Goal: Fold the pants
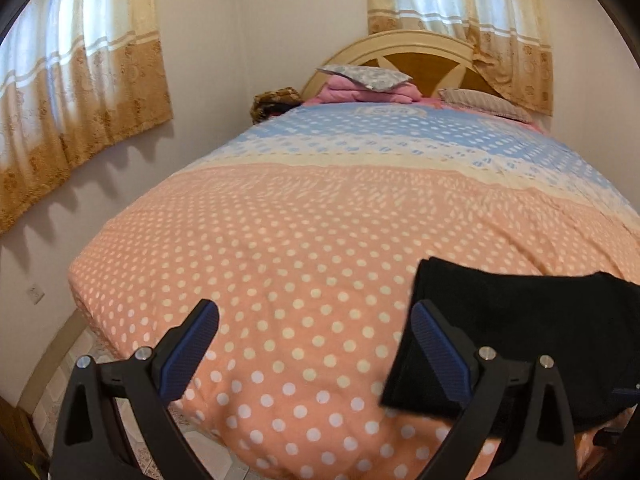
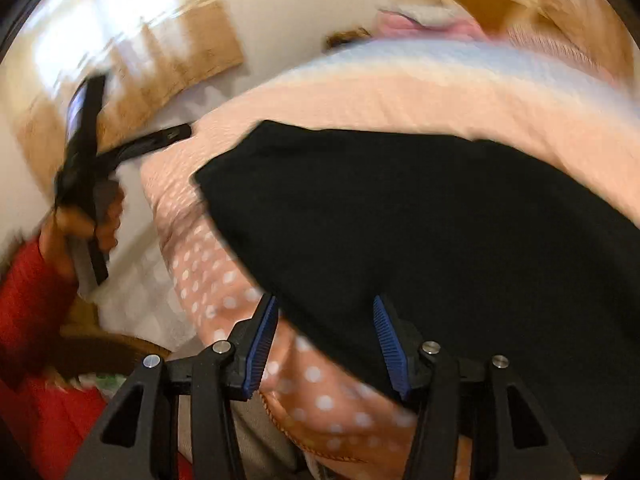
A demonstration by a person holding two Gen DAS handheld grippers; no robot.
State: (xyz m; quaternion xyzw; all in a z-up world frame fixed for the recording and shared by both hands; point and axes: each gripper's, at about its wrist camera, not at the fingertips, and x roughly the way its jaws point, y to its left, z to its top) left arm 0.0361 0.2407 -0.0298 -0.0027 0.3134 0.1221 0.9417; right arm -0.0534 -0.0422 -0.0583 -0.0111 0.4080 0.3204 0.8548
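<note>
Across the lower right of the left wrist view, the black pants (image 1: 520, 344) lie folded into a flat bundle on the bed (image 1: 304, 248), near its front edge. Their right side runs out of the frame and their lower part is hidden behind the claw's right finger. The left gripper (image 1: 314, 348) has its jaws spread wide with nothing between them but the dotted pink cover; its right pad (image 1: 440, 356) sits in front of the pants' left edge, though whether it touches the cloth cannot be told. At the far end of the bed, a stack of pink bedding (image 1: 360, 90) and a pillow (image 1: 484, 104) rest against the headboard (image 1: 416, 50). Curtains (image 1: 76, 92) hang at the upper left and upper right, both cut off by the round lens border.

The right wrist view is heavily blurred. The pants (image 2: 420, 232) fill the middle and right of it, their lower right corner lost beyond the frame. The right gripper (image 2: 324, 344) is open, holding nothing, its jaws standing over the near edge of the pants and the cover. At the left, a hand (image 2: 76, 228) with a red sleeve holds the left gripper (image 2: 132, 104), too smeared to make out in detail.
</note>
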